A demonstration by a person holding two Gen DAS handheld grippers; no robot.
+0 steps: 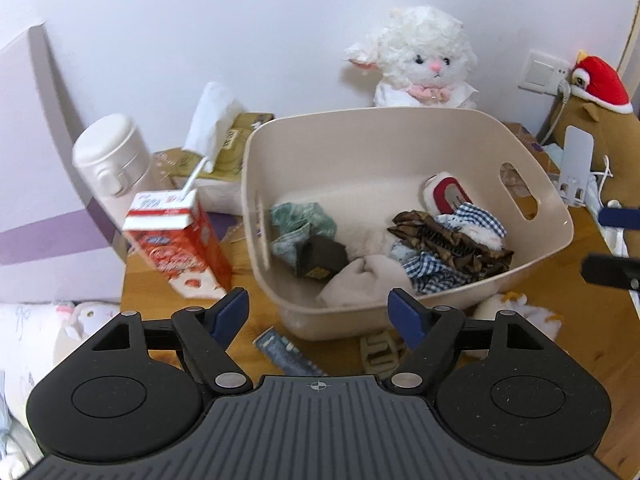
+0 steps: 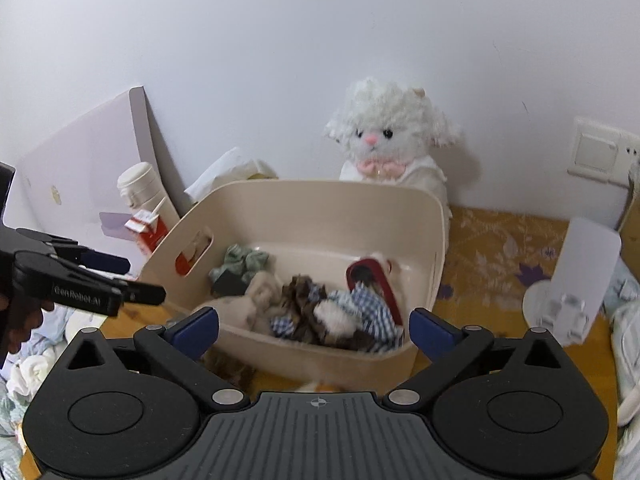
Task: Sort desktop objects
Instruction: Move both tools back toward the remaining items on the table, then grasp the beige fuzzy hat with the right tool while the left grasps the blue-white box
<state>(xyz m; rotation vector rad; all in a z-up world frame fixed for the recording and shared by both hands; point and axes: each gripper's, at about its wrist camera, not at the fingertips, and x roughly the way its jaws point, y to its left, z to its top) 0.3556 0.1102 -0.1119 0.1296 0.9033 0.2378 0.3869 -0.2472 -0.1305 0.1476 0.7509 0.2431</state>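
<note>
Milk carton [image 1: 180, 240] upright at left; beige bin [image 1: 400, 128] centre, holding scrunchies and cloths. Left gripper [image 1: 318, 312] and right gripper [image 2: 314, 330] both spread, empty, near rim. Drop step apparently finished; next, comb [image 1: 290, 354] or hair claw [image 1: 378, 354] on desk.

Left wrist view: from the near-left, angled down over the beige basket [image 1: 408, 120], close. Right wrist view: from the near-right, likewise angled down. Shared: basket [image 2: 320, 190], white plush lamb [image 1: 420, 56] [image 2: 388, 128], wall behind
</note>
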